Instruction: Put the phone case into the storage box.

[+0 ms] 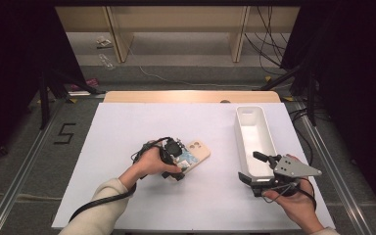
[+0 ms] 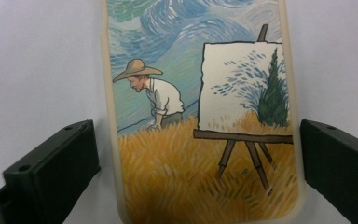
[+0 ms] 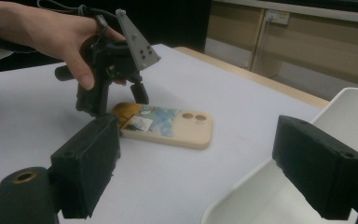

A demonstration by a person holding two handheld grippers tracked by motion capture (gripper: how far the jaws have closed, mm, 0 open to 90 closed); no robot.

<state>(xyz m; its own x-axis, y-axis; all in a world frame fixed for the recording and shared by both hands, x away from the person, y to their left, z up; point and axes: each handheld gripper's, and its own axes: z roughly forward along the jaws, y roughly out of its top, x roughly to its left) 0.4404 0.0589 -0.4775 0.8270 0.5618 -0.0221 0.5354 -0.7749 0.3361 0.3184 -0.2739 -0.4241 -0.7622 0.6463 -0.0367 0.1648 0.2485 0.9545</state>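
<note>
I've got the left gripper (image 1: 175, 161) straddling the phone case (image 2: 205, 140) – not clenched yet – right gripper (image 1: 257, 171) idle, released by the white bin (image 1: 254, 117).

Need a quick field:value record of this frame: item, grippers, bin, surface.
item: phone case, cream rim, painted field-and-easel print, lying flat on the table
left gripper: over the case's lower end, jaws open, one either side of the case, small gaps visible
right gripper: jaws open, nothing between them, at the near end of the bin
bin: white tray, long, nothing visible inside, right of the case
surface: white table sheet
contact: no grip on the case yet
</note>
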